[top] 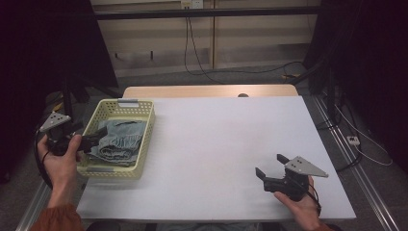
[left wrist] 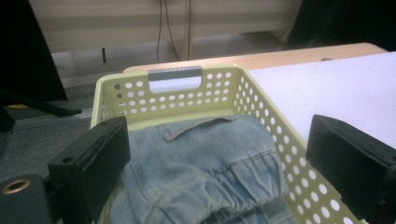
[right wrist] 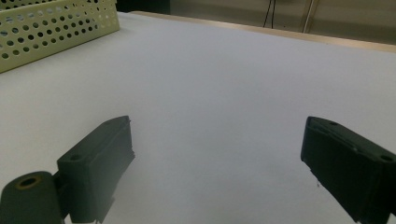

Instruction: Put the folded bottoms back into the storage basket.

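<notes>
folded denim garment (left wrist: 205,168) lies in the yellow perforated basket (top: 144,144) at table left, looks soft, limp and moderately heavy, best pinched at the bunched elastic waistband; left gripper (top: 94,140) hovers over it, jaws apart, right gripper (top: 269,166) idle on the white table (top: 216,139), jaws apart.

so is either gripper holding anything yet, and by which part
Nothing is held. The left gripper is open above the folded jeans in the basket; the right gripper is open over the table.

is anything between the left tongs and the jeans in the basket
Nothing visible. The left tongs stand open right over the folded jeans, already inside the yellow basket, whose near wall is behind them.
</notes>
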A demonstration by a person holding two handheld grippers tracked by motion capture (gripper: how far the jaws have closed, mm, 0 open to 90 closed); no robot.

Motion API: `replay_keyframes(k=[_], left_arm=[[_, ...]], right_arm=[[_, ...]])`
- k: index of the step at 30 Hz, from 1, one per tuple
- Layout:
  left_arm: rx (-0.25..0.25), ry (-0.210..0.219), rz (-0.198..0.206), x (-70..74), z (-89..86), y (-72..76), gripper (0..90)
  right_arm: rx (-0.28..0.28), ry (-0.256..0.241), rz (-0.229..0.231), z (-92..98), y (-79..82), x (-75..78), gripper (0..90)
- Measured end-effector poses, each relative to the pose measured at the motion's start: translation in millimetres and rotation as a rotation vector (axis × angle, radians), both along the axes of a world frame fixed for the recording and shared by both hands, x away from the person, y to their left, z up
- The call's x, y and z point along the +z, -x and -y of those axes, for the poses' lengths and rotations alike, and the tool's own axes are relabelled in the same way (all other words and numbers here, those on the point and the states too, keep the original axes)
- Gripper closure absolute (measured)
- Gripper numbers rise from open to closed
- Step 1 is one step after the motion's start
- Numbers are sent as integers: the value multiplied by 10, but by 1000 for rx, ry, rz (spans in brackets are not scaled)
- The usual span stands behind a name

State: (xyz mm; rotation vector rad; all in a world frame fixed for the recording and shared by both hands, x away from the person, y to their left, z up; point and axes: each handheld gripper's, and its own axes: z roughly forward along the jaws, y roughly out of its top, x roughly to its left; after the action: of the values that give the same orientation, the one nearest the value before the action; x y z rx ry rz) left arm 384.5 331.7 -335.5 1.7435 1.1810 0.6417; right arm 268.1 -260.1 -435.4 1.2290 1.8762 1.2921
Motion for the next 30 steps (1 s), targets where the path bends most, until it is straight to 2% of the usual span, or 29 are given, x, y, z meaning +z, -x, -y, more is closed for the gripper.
replay_keyframes(k=[7,11,16,21,24,27,30], left_arm=[[-23,-15,16,61,41,109,69],[-5,-4,30,47,29,157,80],[-20,-10,14,-11,56,227,80],[-36,-11,-1,-5,126,320,79],[-41,-23,14,31,162,369,73],[-19,-7,26,50,187,418,62],[-25,-10,25,38,230,438,62]], right_arm=[[6,3,1,-4,-6,1,91],[6,0,0,-11,-10,0,91],[4,-1,0,-8,-11,1,90],[4,0,0,-10,-10,1,91],[4,0,0,-11,-12,1,91],[5,0,0,-11,-11,1,91],[6,-2,-1,-11,-12,0,91]])
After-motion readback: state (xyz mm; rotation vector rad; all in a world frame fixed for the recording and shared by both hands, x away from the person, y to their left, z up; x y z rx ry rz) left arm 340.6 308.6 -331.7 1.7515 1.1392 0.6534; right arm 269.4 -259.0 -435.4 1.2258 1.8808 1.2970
